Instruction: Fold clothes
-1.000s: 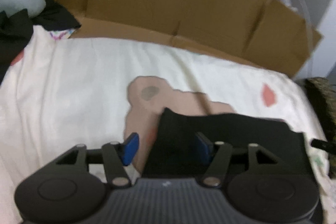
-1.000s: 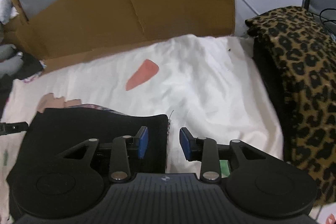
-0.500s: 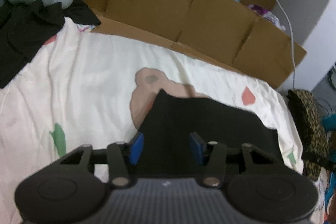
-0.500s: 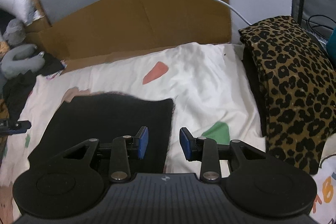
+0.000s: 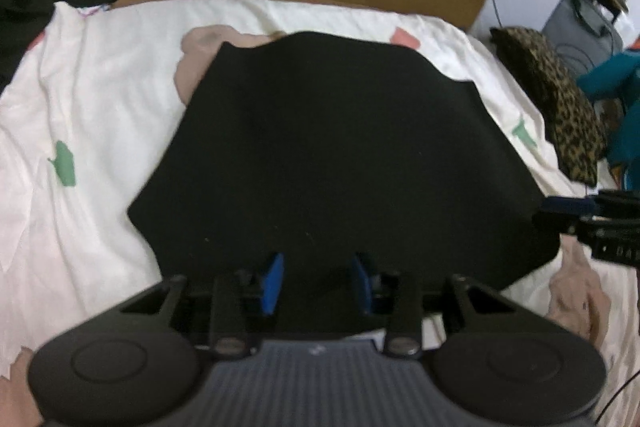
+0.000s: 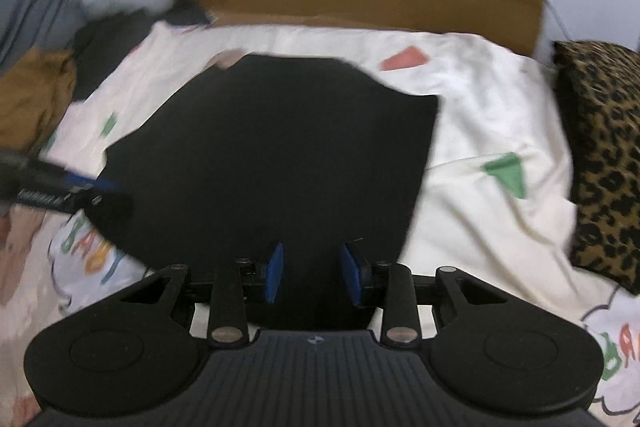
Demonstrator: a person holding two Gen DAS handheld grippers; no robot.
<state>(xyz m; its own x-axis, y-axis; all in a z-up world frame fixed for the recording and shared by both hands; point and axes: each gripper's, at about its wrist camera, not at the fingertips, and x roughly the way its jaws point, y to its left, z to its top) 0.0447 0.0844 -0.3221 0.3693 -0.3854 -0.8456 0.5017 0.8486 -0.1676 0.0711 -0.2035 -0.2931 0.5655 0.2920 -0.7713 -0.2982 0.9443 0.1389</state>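
A matte black cloth (image 5: pixel 340 155), soft and many-cornered, lies spread on the rumpled cream bedsheet (image 5: pixel 92 99) toward its near edge. The left gripper (image 5: pixel 318 283) is closing with the cloth's near edge between its blue pads (image 5: pixel 273 281). The right gripper (image 6: pixel 312 273) straddles the same hem, jaws partly apart; whether they pinch it I cannot tell.

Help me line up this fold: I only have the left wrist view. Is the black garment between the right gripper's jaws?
Observer: Yes. In the right wrist view, the near edge of the black garment lies between the jaws of the right gripper, which stand apart.
Operator: Is other clothing nearby that I can't see?
Observer: A brown heap of cloth sits at the far left edge of the bed, apart from the black garment.
Operator: What is under the garment's near left corner?
Observer: Colourful printed lettering on the sheet shows just beside that corner.
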